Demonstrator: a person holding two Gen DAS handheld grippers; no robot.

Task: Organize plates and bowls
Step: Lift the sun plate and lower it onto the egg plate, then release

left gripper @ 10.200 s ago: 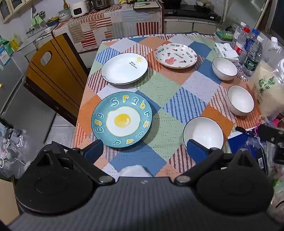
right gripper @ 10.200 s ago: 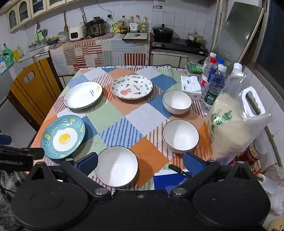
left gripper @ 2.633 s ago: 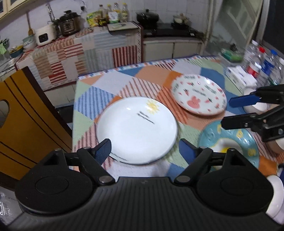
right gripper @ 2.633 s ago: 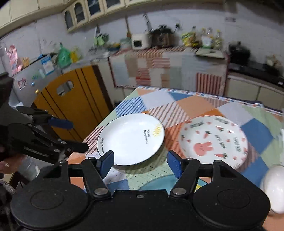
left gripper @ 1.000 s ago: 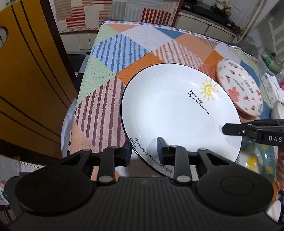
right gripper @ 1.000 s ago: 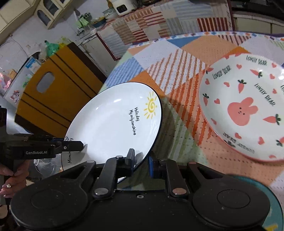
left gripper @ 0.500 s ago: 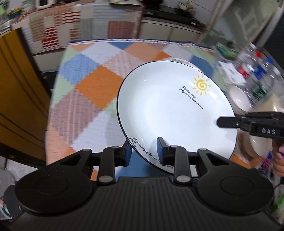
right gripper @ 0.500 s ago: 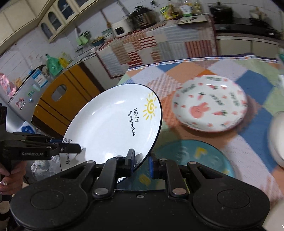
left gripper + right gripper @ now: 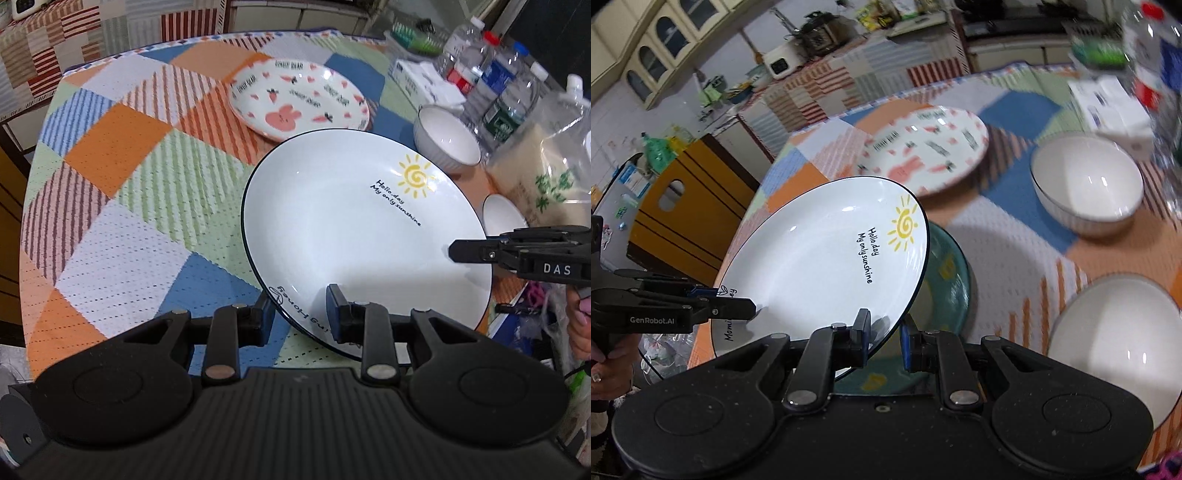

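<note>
**Sun plate carried by both tongs above the egg plate**

I hold the white sun plate in the air with both tools, tilted, over the patchwork tablecloth. My left gripper is clamped on the rim nearest me, at the printed lettering, one finger under the rim and one on the inside face. My right gripper is clamped on another part of the rim, on the sun-drawing side. In the left wrist view its black tip reaches onto the plate from that side.

Taking the sun plate as the landmark: the teal egg plate lies directly beneath it, peeking out past the edge by the right tongs. The rabbit plate rests on the cloth beyond the far rim. One white bowl sits beyond and to the right; another bowl sits near, on the right. Water bottles stand farther off behind the bowls.

I judge the step to be stacking this plate on the egg plate. To do it well I would level the plate first, centre it over the teal rim, lower both tongs together, and let go only once it rests. Uneven lowering could make the glazed rim slip or clack.
</note>
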